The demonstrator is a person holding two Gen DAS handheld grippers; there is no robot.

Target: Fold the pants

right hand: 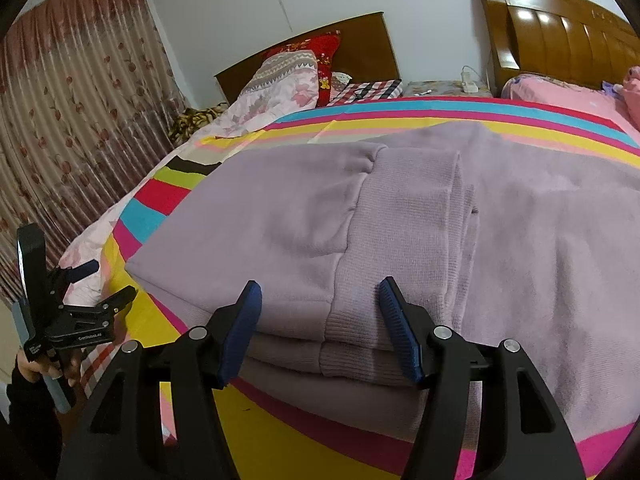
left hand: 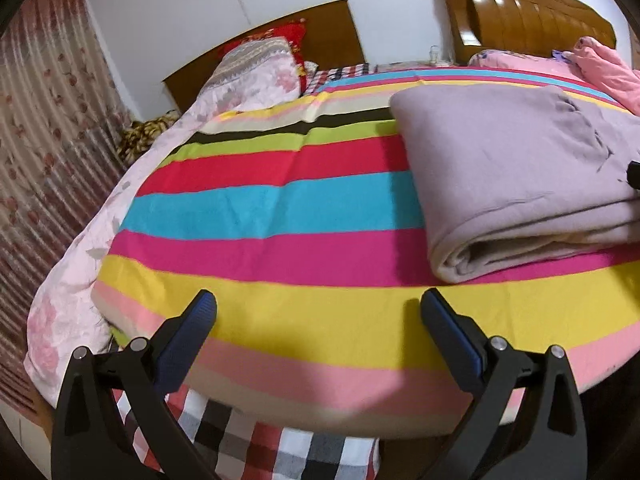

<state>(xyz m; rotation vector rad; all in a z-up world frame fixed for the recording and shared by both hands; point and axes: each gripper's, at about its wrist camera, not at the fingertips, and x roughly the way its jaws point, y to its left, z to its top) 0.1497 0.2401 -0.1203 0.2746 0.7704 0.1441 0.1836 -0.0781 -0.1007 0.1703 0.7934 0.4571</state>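
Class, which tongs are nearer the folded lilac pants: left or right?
Right. The right tongs straddle the near edge of the pants, open; the left tongs hang open over the striped sheet beside them.

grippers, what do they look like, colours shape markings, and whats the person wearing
The right gripper and the left gripper have black plastic frames with silver rivets and two tapered fingers faced with ribbed dark blue pads. The left one carries small white lettering on its body. The sleeve is black.
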